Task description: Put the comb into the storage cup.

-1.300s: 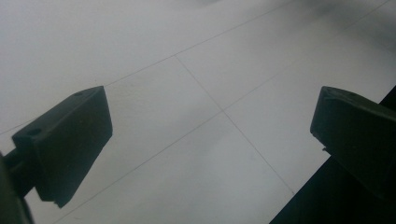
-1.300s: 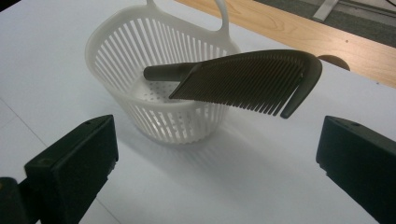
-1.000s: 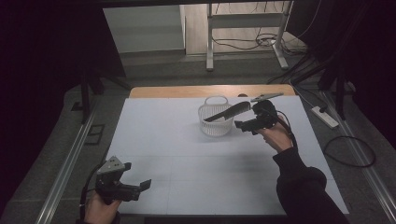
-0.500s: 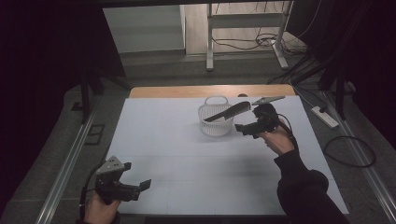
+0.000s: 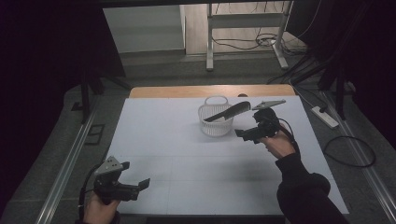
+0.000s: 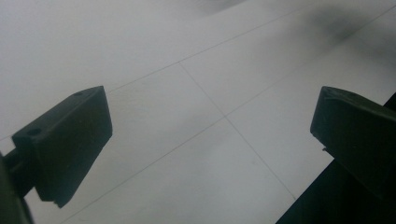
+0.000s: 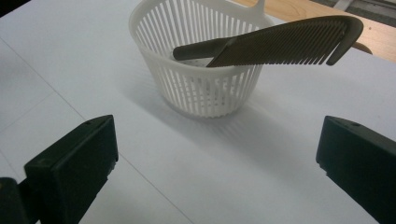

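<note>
A white slatted basket (image 5: 215, 123) (image 7: 159, 28) stands on the white table top at the back centre. A dark comb (image 5: 229, 112) (image 7: 285, 44) lies in it, its handle inside and its toothed end sticking out over the rim to the right. My right gripper (image 5: 243, 135) (image 7: 215, 163) hovers just right of the basket, jaws wide apart and nothing between them. At the near left corner my left gripper (image 5: 142, 185) (image 6: 210, 140) is held low over the bare table, open and holding nothing.
The white table top (image 5: 196, 158) ends at a wooden strip (image 5: 187, 91) along its far edge. A metal rail (image 5: 65, 168) runs along the left side. A power strip (image 5: 325, 116) and cables lie on the floor to the right.
My right gripper has drawn back from the basket toward the near right, by a small distance. The comb stays resting in the basket. The left gripper has barely moved.
</note>
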